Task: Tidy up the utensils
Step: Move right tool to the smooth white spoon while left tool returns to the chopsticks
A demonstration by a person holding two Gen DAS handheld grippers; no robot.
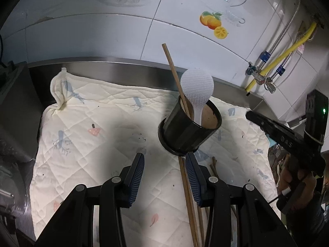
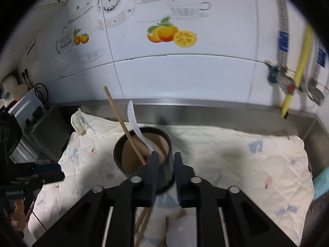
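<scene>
Only the right wrist view shows right tongs (image 2: 166, 162) straddling the holder's (image 2: 141, 144) rim.

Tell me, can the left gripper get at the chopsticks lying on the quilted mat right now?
Probably yes. The left gripper is open and holds nothing, and the loose chopsticks lie on the mat right beside its right finger, nothing over them. The black utensil cup stands just beyond.

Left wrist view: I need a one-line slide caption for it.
Open left gripper hovers over chopsticks on the quilted mat, before a black holder containing a chopstick and white rice paddle.
</scene>
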